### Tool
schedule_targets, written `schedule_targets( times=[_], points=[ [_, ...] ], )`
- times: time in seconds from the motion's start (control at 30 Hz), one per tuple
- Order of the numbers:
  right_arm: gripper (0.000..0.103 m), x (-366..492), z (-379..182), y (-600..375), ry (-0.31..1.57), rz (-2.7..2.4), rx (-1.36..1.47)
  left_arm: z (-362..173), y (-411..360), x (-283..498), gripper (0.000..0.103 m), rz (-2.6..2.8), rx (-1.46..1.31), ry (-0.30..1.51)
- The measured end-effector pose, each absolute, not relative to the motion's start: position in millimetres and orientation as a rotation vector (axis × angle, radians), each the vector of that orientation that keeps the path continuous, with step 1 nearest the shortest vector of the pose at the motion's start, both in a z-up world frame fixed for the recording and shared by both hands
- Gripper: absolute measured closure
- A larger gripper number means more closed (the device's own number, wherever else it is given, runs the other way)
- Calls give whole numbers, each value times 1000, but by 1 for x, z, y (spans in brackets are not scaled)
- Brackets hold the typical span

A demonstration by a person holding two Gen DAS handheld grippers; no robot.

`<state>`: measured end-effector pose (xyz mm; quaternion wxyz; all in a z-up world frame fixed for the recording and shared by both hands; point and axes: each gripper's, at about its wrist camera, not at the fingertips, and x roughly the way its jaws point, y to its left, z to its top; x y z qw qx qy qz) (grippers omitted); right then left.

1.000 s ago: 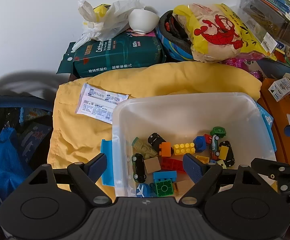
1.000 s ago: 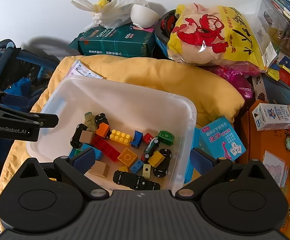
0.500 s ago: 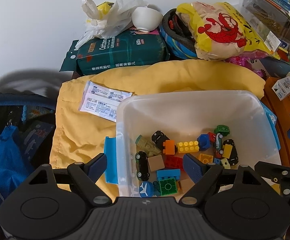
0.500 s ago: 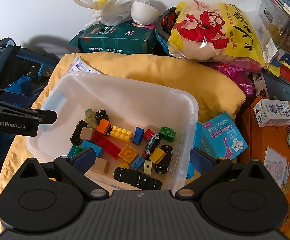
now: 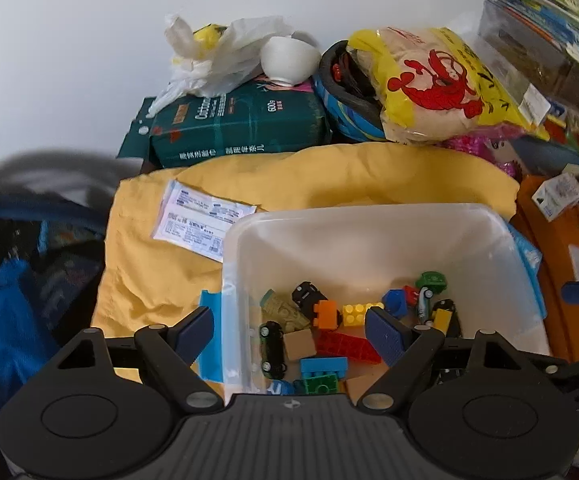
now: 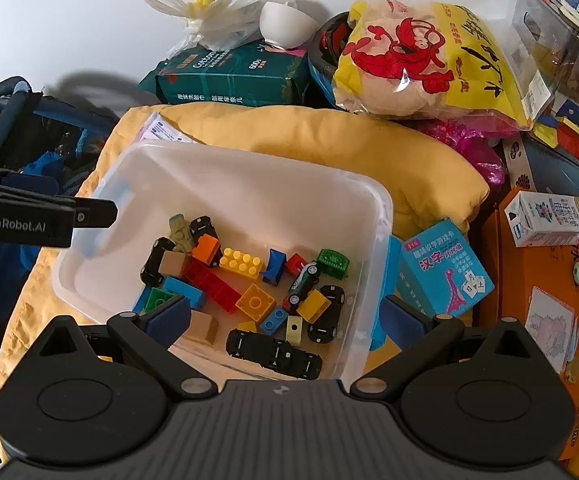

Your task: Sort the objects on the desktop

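Note:
A clear plastic bin (image 5: 369, 224) (image 6: 381, 216) with blue handles sits on a yellow cushion (image 5: 153, 276) (image 6: 329, 140). It holds several toy bricks and toy cars, such as a yellow brick (image 6: 241, 262) and a long black car (image 6: 273, 354). My left gripper (image 5: 289, 330) is open, its fingers either side of the bin's left wall. My right gripper (image 6: 285, 316) is open, its fingers either side of the bin's right wall. Both are empty. The left gripper also shows in the right wrist view (image 6: 41, 220).
A paper packet (image 5: 201, 220) lies on the cushion left of the bin. A blue card box (image 6: 445, 268) lies right of it. Behind are a green tissue pack (image 5: 241, 124), a white bowl (image 5: 289, 60), a yellow snack bag (image 6: 421, 60) and a milk carton (image 6: 549, 216).
Both grippers have eased back toward me and a little lower over the bin. The bin and its toys have not moved. Both stay open.

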<state>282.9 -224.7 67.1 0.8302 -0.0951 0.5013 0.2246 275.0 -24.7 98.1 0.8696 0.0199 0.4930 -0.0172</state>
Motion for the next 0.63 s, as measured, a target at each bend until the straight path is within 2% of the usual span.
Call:
schedule_targets(
  times=[0.27, 0.63],
  points=[
    [0, 282, 67, -228, 1063, 475, -195, 93, -29, 281, 17, -20, 68, 1076],
    [0, 279, 63, -236, 1067, 460, -181, 96, -38, 272, 17, -76, 103, 1027]
  ],
)
